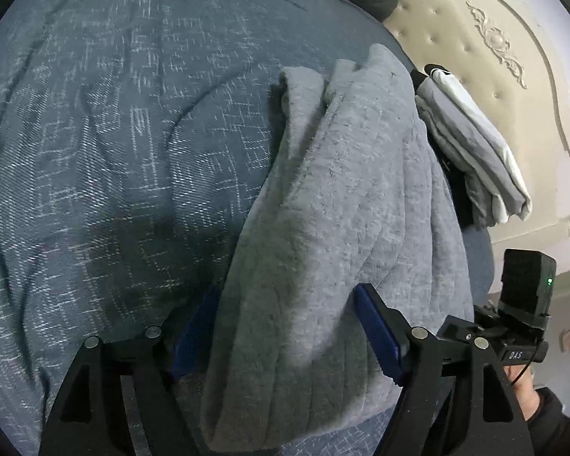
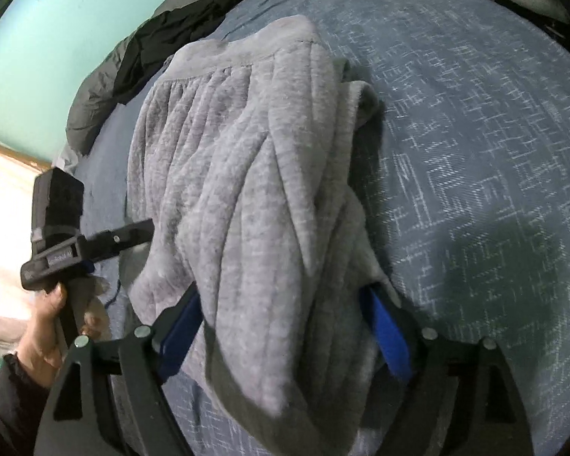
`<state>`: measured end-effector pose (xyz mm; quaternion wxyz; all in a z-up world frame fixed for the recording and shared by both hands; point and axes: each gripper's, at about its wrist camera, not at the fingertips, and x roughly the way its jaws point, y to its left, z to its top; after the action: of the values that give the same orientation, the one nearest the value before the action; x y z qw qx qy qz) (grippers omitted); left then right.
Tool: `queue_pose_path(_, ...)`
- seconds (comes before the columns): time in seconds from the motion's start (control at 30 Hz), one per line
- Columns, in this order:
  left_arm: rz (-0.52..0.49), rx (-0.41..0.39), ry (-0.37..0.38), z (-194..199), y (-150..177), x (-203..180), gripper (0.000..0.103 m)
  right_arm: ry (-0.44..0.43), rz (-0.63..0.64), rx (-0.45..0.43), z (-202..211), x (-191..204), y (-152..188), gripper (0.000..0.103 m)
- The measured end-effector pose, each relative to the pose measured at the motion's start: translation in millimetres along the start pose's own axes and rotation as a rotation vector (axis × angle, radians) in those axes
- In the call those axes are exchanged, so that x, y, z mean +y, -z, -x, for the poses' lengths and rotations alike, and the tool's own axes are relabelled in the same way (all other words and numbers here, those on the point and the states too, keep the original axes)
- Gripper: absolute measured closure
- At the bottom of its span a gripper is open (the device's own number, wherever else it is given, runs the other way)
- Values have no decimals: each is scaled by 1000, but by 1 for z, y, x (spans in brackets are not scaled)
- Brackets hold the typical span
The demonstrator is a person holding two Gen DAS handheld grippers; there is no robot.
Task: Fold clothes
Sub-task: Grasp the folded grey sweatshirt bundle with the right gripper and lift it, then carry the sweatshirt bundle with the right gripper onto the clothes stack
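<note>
A grey fleece garment (image 1: 342, 190) lies folded into a long bundle on the blue bedspread (image 1: 114, 133). My left gripper (image 1: 285, 292) straddles its near end with the jaws wide apart; the blue pads (image 1: 376, 334) rest beside the cloth without pinching it. In the right wrist view the same bundle (image 2: 254, 190) runs away from my right gripper (image 2: 279, 292), which stands open around the other end, its pads (image 2: 383, 334) loose at the sides. The two grippers face each other across the garment.
A stack of folded grey and white clothes (image 1: 475, 144) sits by the padded headboard (image 1: 475, 38). A dark jacket (image 2: 171, 38) lies crumpled at the bed's far edge under a green wall (image 2: 57, 19). A hand (image 2: 49, 326) grips the left tool's handle.
</note>
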<state>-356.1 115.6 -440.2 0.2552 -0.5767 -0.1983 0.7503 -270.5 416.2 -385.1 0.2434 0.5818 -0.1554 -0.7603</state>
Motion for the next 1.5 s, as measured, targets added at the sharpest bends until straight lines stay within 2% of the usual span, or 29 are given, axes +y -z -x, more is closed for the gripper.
queue_pose_path(0.1, -11, 3, 5, -1, 1, -3, 26, -18, 9, 5, -4, 4, -3, 21)
queue_pose_path(0.2, -25, 12, 27, -2, 5, -5, 26, -42, 20, 13, -5, 10, -6, 32)
queue_pose_path(0.3, -45, 20, 36, -5, 9, -9, 26, -63, 22, 18, -5, 12, -7, 38)
queue_pose_path(0.57, -41, 14, 57, -15, 5, -8, 27, -69, 10, 3, -9, 18, -13, 38)
queue_pose_path(0.6, -45, 14, 55, -16, 4, -9, 28, -68, 16, 1, -9, 20, -12, 45)
queue_pose_path(0.63, -52, 14, 56, -16, 4, -11, 35, -67, 22, -1, -8, 23, -12, 53)
queue_pose_path(0.73, -77, 10, 63, -12, 4, -15, 49, -74, 60, -17, -3, 29, -14, 59)
queue_pose_path(0.83, -103, 9, 57, -10, 2, -18, 49, -93, 53, -19, -5, 27, -18, 59)
queue_pose_path(0.9, -90, 15, 58, -14, 1, -15, 45, -99, 27, -8, -10, 22, -20, 53)
queue_pose_path(1.0, -68, 16, 69, -20, -1, -12, 41, -100, 32, -11, -15, 26, -22, 50)
queue_pose_path(1.1, -52, 10, 85, -23, -1, -11, 40, -118, 39, -12, -19, 27, -25, 50)
queue_pose_path(1.23, -58, 0, 85, -23, -1, -15, 40, -144, 64, -30, -14, 30, -26, 59)
queue_pose_path(1.3, -72, -4, 78, -22, -1, -20, 46, -133, 98, -39, -10, 39, -26, 63)
queue_pose_path(1.37, -89, -9, 72, -20, -1, -28, 56, -129, 137, -51, 1, 32, -21, 66)
queue_pose_path(1.5, -115, -26, 74, -10, -3, -44, 64, -134, 184, -77, 18, 47, -27, 70)
